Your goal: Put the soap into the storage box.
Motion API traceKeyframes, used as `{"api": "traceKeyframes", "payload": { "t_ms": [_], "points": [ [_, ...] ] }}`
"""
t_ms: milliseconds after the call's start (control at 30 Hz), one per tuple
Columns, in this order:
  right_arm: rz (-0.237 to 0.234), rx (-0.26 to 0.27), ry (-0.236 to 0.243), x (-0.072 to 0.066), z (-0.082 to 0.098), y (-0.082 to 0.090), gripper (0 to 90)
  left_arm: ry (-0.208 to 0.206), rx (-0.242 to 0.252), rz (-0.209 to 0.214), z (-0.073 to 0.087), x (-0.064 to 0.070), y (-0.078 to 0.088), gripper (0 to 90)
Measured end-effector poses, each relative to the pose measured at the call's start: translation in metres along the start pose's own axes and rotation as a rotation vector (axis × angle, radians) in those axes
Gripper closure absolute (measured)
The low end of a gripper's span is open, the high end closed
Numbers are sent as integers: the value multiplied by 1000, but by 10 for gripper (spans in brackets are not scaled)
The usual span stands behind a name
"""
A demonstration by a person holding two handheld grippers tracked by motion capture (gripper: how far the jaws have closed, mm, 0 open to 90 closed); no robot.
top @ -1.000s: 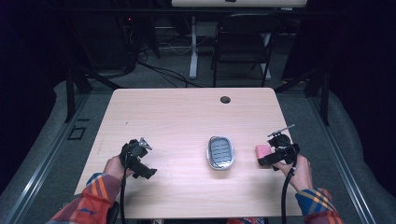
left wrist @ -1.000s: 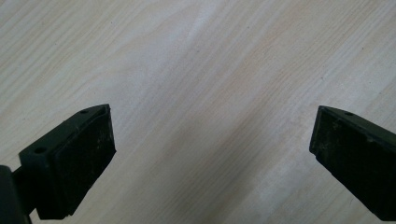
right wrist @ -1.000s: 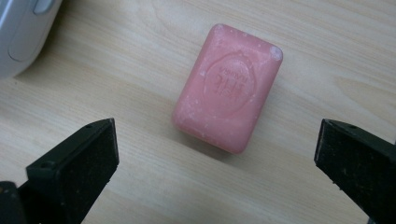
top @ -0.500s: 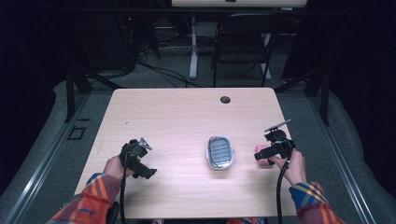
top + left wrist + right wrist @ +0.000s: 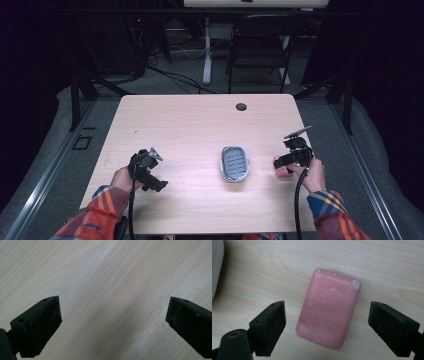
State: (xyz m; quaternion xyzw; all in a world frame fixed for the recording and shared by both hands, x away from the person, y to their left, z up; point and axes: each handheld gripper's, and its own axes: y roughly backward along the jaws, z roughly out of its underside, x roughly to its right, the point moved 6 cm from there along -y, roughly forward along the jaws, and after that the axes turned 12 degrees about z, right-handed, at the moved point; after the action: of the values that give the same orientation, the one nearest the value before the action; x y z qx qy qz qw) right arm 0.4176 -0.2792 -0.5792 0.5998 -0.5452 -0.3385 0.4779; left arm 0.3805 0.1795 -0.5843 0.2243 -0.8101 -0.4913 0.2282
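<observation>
The left gripper [image 5: 150, 170] rested near the front left of the table [image 5: 190, 125], its jaws spread wide over bare wood with nothing between them. This placement reads as a parked position, well apart from the work on the other side.

Right of the table's centre stood the soap dish [image 5: 235, 163], a pale oval tray with a ribbed grey insert. It held nothing. Its orientation, long axis running away from the person, left the interior open from above, which suits it as the probable destination for the soap.

The right gripper [image 5: 281, 161] was lowered at the right edge of the table, to the right of the dish and apart from it. In the right gripper view the pink soap bar [image 5: 328, 308] lay flat on the wood, centred between the two jaws. The jaws had just been closing and stood at a medium width, with a clear gap on each side of the bar; the pads did not yet press on it. The straddling position suggests a grasp across the bar's short sides.
</observation>
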Motion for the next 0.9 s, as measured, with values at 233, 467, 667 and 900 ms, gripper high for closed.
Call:
{"api": "traceKeyframes", "payload": {
  "t_ms": [233,467,667,900],
  "points": [
    [21,-14,-5,-3,-3,-8,164,1,-5,-3,0,0,-1,1],
    [26,-29,39,-5,-5,-10,190,-4,7,-6,1,0,1,1],
    [51,-59,44,-6,-6,-17,258,-9,0,-3,1,0,2,2],
    [53,-55,45,-5,-6,-18,299,-11,4,-4,1,1,2,3]
  ]
}}
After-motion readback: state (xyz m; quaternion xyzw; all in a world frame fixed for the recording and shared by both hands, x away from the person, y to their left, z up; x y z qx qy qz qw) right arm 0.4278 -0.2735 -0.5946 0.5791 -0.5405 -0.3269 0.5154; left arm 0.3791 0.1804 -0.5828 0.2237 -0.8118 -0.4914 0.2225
